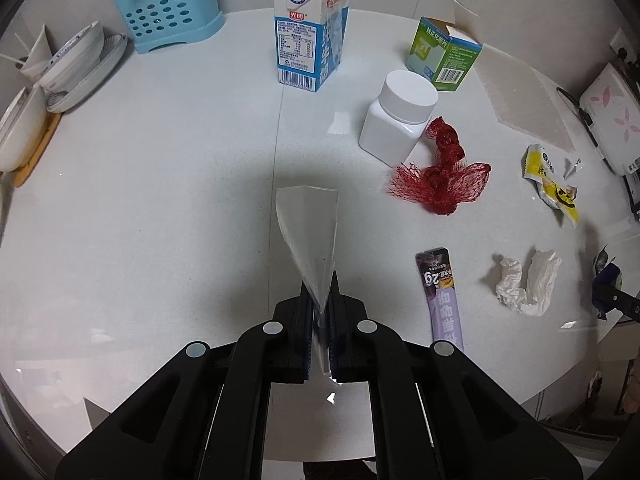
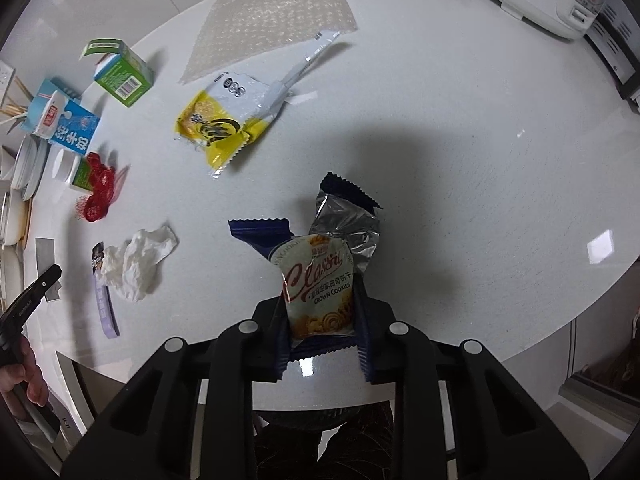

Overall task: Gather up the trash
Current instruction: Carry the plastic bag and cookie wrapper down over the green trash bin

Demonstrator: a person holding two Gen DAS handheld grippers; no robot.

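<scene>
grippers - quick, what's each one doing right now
Left gripper: shut on a clear plastic wrapper.
Right gripper: shut on a cookie wrapper.

White table [image 1: 160,200] – milk carton [image 1: 308,36], green box [image 1: 444,54], white bottle [image 1: 396,120], red netting [image 1: 440,176] (bunched), crumpled tissue [image 1: 524,280], yellow wrapper [image 2: 224,120]

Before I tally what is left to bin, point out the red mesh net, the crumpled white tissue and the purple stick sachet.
red mesh net [image 1: 442,178], left wrist view, on its bunched middle.
crumpled white tissue [image 1: 526,282], left wrist view, on its centre fold.
purple stick sachet [image 1: 442,292], left wrist view, on its printed face.
</scene>
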